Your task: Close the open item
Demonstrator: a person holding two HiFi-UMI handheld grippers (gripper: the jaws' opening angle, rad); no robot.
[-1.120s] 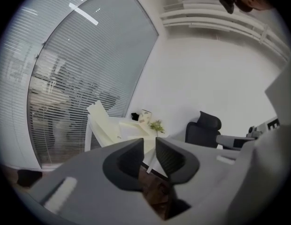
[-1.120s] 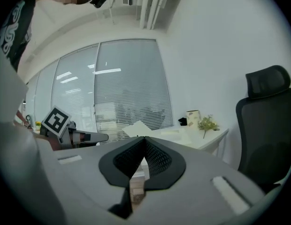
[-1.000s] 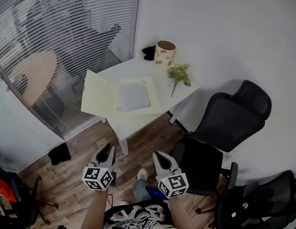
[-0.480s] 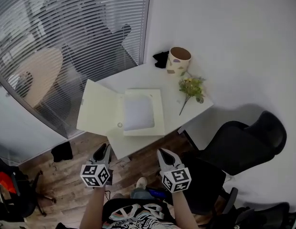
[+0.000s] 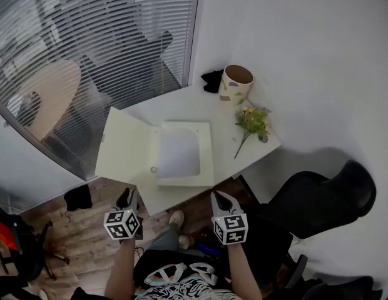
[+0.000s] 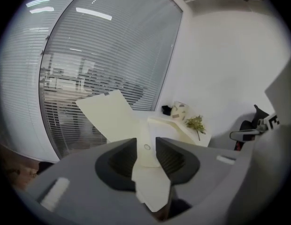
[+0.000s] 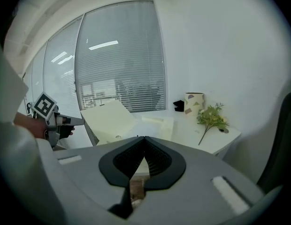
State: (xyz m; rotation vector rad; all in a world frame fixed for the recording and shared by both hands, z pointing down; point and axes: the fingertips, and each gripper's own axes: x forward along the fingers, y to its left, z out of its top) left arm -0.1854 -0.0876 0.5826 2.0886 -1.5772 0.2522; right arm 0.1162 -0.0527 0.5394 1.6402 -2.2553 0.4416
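Left tool: your left gripper (image 5: pixel 129 197) hangs at the lower left of the head view, off the table's near edge. Its jaws are spread, and only the folder further off shows through the gap (image 6: pixel 146 142).
Right tool: your right gripper (image 5: pixel 222 196) sits at the lower centre, level with the left one. Its jaws are pressed together at the tips with nothing pinched (image 7: pixel 144 138).
Open item: the pale cream flat cardboard folder (image 5: pixel 154 154) lies in the middle of the frame, on the left half of the white rectangular table (image 5: pixel 225 130). Its cover flap (image 5: pixel 126 147) is swung out to the left, past the table's edge and tilted upward. Its base holds a pale grey sheet (image 5: pixel 179 153).
Clasp: a small round ring (image 5: pixel 154 169) sits by the hinge at the near edge.
Far end of table: a beige cup with coloured patches (image 5: pixel 236 83) stands upper centre, and a small black object (image 5: pixel 212 80) lies just left of it.
Right of folder: a sprig of yellow-green flowers (image 5: pixel 253 122) lies apart from the folder.
Surroundings: slatted window blinds (image 5: pixel 87 42) fill the upper left, a black office chair (image 5: pixel 313 199) stands at the lower right, and wooden floor (image 5: pixel 75 230) shows at the lower left.
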